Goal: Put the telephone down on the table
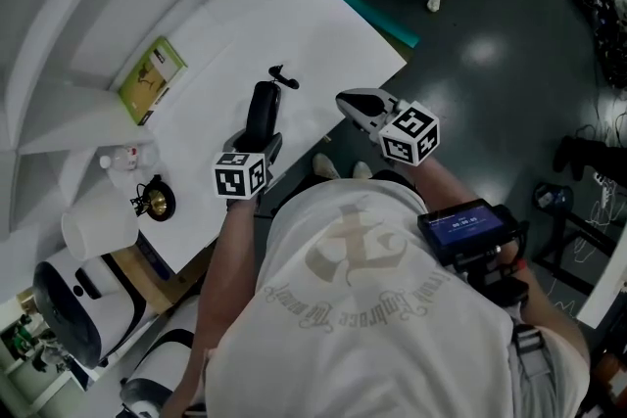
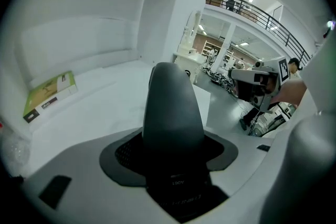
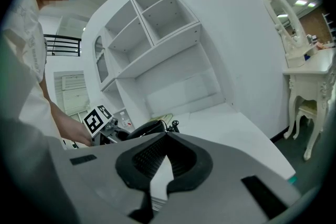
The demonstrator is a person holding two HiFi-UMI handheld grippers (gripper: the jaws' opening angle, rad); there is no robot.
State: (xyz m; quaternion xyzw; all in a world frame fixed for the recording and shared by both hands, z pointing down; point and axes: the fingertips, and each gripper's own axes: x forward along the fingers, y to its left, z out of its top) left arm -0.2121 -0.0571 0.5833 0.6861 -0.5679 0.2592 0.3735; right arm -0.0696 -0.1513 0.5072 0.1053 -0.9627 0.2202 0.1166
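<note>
Head view: left gripper grips the telephone over the near part of the table, probably not touching yet. Left gripper view: jaws wide around its dark body. Right gripper view: right gripper closed, empty. Lowering and letting go remain.

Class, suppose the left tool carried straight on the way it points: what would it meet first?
Probably the white table, reached first by the tip of the telephone that the left tool grips; the book lies off to the side.
</note>
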